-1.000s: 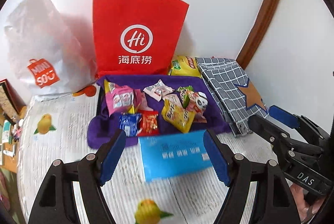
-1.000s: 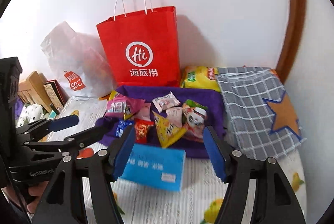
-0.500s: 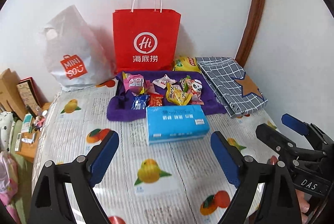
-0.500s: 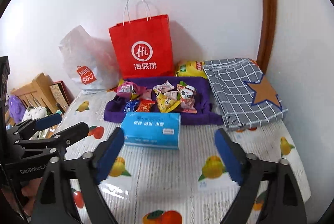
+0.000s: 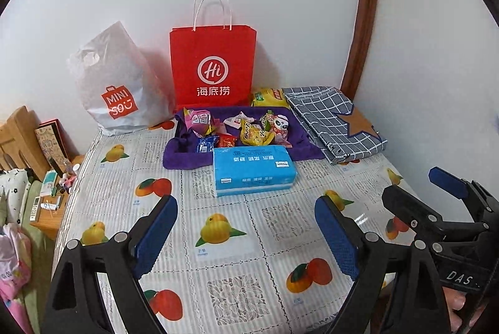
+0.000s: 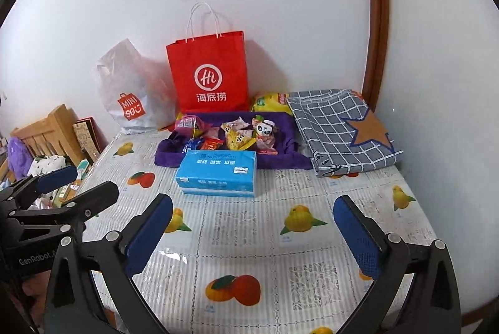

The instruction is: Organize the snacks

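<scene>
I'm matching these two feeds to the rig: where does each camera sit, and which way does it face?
Left wrist: on the left gripper, angled down over the fruit-print table toward the wall; own jaws open and empty, right gripper at its right edge.
Right wrist: on the right gripper, facing the same way; own jaws opening, nothing between them, left gripper at its left edge.
Shared: red bag, tissue pack, purple tray of snacks, checked cloth.
</scene>
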The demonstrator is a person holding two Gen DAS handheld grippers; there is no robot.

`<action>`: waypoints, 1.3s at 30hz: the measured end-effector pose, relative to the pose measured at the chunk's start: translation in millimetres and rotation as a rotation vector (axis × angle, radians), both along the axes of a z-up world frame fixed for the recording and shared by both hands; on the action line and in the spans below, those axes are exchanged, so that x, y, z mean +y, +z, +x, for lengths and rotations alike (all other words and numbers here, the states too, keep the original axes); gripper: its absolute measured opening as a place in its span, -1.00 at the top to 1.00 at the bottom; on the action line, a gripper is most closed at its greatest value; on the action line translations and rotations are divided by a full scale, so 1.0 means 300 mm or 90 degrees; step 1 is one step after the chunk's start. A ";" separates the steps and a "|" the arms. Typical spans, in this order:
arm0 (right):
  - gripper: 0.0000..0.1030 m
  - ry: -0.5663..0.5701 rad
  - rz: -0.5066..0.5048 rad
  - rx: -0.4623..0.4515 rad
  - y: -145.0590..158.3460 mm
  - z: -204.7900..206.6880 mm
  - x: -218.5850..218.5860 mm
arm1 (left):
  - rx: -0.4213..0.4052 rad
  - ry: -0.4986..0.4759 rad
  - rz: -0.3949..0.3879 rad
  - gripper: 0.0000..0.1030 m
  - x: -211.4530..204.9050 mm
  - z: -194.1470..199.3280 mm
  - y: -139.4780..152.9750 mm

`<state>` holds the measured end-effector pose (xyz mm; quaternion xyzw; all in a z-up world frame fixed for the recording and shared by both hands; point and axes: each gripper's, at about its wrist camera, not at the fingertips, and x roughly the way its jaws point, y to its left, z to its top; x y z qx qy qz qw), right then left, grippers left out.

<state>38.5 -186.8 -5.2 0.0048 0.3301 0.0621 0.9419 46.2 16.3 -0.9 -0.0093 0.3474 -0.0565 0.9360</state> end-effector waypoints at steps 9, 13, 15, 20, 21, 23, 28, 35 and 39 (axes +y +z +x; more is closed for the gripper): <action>-0.98 -0.009 -0.001 -0.016 0.019 -0.041 -0.023 | -0.006 0.011 0.004 -0.73 0.000 -0.024 0.010; -0.98 -0.011 0.001 -0.016 0.018 -0.047 -0.028 | -0.007 0.017 0.002 -0.73 0.006 -0.030 0.011; -0.98 -0.012 -0.001 -0.017 0.017 -0.048 -0.027 | -0.005 0.020 0.000 -0.73 0.012 -0.032 0.009; -0.98 -0.012 -0.002 -0.017 0.016 -0.051 -0.025 | -0.004 0.023 0.000 -0.73 0.015 -0.033 0.007; -0.98 -0.012 -0.001 -0.017 0.016 -0.052 -0.024 | -0.003 0.023 -0.001 -0.73 0.016 -0.033 0.008; -0.98 -0.011 -0.001 -0.017 0.015 -0.053 -0.023 | -0.004 0.022 0.000 -0.73 0.017 -0.032 0.008; -0.98 -0.007 -0.002 -0.019 0.016 -0.049 -0.024 | -0.005 0.023 0.000 -0.73 0.017 -0.033 0.008; -0.98 -0.007 -0.002 -0.017 0.016 -0.049 -0.023 | -0.006 0.024 -0.001 -0.73 0.017 -0.033 0.008; -0.98 -0.004 0.001 -0.021 0.022 -0.051 -0.026 | -0.006 0.025 0.000 -0.73 0.018 -0.033 0.009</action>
